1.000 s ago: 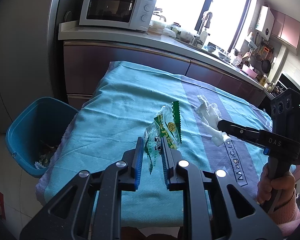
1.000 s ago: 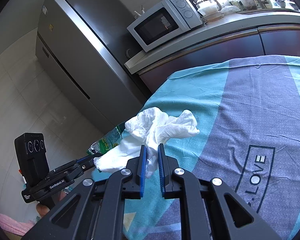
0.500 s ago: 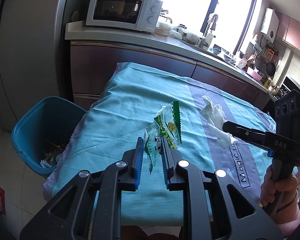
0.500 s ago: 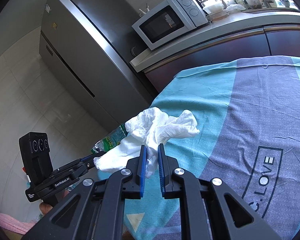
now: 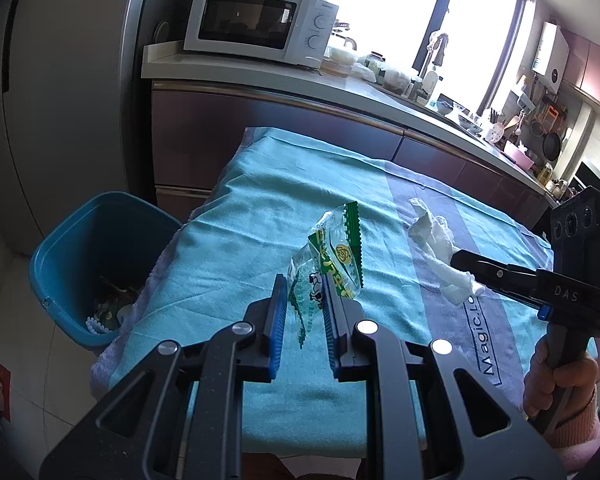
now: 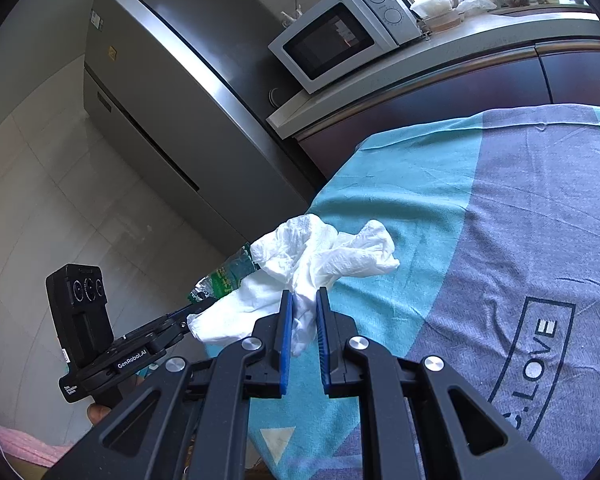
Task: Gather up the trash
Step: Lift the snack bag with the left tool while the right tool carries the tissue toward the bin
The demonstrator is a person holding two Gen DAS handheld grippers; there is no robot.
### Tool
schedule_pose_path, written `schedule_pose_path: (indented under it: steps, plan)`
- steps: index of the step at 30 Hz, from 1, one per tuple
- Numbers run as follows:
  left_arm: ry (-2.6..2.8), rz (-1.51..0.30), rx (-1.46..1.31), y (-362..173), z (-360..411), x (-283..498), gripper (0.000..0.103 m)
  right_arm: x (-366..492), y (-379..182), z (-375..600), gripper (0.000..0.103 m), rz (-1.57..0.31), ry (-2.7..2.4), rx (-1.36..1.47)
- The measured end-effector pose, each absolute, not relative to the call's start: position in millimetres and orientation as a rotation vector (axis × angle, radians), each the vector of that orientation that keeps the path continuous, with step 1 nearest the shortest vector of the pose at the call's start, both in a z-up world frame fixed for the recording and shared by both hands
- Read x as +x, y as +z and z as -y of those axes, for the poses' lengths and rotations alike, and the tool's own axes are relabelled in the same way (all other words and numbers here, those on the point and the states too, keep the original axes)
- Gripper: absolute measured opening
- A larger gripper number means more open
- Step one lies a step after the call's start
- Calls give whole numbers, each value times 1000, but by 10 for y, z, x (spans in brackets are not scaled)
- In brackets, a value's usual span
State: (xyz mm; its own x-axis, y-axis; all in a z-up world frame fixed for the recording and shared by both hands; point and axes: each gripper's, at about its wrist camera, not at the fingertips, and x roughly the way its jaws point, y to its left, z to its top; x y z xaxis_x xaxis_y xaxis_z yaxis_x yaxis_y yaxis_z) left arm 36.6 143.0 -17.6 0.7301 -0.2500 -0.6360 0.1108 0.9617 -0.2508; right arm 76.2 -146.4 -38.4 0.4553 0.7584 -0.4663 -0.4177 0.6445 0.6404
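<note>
Trash here is two pieces, one in each hand-held gripper: a snack wrapper (image 5: 332,264) and a crumpled tissue (image 6: 312,260). The snack wrapper is a clear, crinkled plastic packet printed in green and yellow, with a round yellow emblem, a small black-and-white figure low down and green saw-tooth edges; it stands up out of the left hand-held gripper (image 5: 305,300), its long axis running from the jaws up and away toward the far side of the table (image 5: 260,216), leaning slightly right in the left wrist view. The blue pads are clenched on its lower end, and a strip of the toothed edge hangs below between them. The wrapper is in the air above the turquoise cloth, clear of it, with the blue bin (image 5: 72,248) on the floor to the left beside the table's edge; some litter lies at the bin's bottom. The crumpled tissue is white, soft and heavily creased, bunched into several lobes. The right hand-held gripper (image 6: 302,312) grasps it at a pinched waist: one lobe spreads up and left, another reaches right, and a flatter tail trails down to the left, so its long axis lies roughly crosswise to the jaws. It too is held above the cloth, over the seam where the turquoise meets the grey-blue band with printed lettering. A hand (image 5: 556,380) in a pink sleeve holds the right gripper's handle. A microwave (image 5: 256,24) sits on the counter behind the table, next to a steel fridge (image 6: 160,92)
</note>
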Motion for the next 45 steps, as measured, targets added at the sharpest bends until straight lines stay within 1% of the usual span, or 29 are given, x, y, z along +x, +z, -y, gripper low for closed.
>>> schedule_pose_path:
  steps: [13,45]
  plan:
    - [-154,-734,-215,-166,-1565,336,18,830,-383,1268,10,-830,809,466]
    - [-127,-717,-231,-169,-1759,352,18,869,-402,1137,10,-849,828,458]
